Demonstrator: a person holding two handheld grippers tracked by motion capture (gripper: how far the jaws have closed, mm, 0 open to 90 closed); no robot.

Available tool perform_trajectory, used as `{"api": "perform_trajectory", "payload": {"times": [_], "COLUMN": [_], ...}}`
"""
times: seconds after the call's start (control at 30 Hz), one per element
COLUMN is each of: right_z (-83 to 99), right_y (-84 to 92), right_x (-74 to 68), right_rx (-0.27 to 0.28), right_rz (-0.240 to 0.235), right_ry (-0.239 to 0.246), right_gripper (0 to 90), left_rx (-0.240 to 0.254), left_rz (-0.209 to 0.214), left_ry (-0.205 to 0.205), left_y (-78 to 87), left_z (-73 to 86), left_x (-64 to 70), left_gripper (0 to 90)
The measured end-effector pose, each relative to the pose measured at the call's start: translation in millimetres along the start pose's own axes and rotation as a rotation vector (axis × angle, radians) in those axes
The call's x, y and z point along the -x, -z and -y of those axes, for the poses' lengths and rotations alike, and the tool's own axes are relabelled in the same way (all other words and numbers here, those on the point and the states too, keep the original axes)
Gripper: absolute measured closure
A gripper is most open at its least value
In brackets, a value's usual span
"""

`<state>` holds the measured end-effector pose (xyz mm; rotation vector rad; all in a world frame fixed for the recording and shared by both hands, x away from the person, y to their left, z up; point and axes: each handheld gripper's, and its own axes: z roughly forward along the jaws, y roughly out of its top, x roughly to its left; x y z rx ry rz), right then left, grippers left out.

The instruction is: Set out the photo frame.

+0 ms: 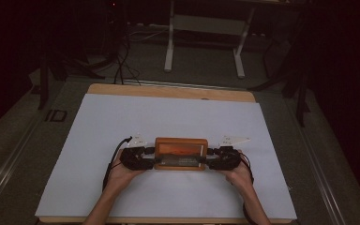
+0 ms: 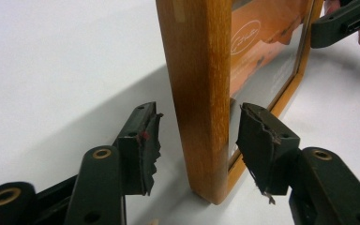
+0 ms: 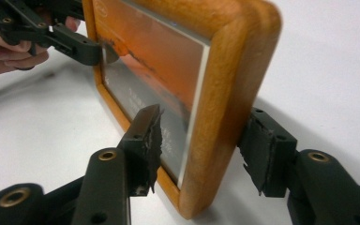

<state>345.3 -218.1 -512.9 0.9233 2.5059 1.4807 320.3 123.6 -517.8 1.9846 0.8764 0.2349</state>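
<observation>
**Wooden frame stands between our two loosened grippers**

Wood-edged and upright, the picture frame (image 1: 181, 153) stands on the white sheet (image 1: 122, 117) near our edge of the table (image 1: 168, 90). Our left gripper (image 2: 194, 140) straddles one end and our right gripper (image 3: 201, 147) the other, each with jaws spread and clear gaps beside the wood, gripping nothing.

The high view is dim, its corners sinking into black, with only the white table cover (image 1: 168, 117) lit. Both gripper views are brighter; the picture frame (image 2: 201, 93) casts a soft shadow, and the near jaws blur slightly.
</observation>
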Motion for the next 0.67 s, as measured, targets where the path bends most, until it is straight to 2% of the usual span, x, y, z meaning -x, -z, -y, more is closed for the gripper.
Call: {"api": "perform_trajectory", "payload": {"times": [0.1, 0.37, 0.67], "right_z": [-1.4, -3.0, -3.6], "right_y": [4.5, 10.1, 16.4], "right_x": [0.7, 1.2, 3.4], "right_rx": [0.013, 0.013, -0.018], "right_rz": [0.013, 0.001, -0.030], "right_ry": [0.000, 0.017, 0.049], "right_gripper": [47.5, 45.9, 43.7], "left_rx": [0.010, 0.044, 0.094], "left_rz": [-0.001, 0.002, 0.060], "left_ry": [0.007, 0.024, 0.030], "left_y": [3.0, 12.2, 30.0], "left_z": [-0.4, -0.4, 0.7], "left_x": [-0.5, -3.3, -11.2], "left_gripper": [44.5, 43.8, 43.7]}}
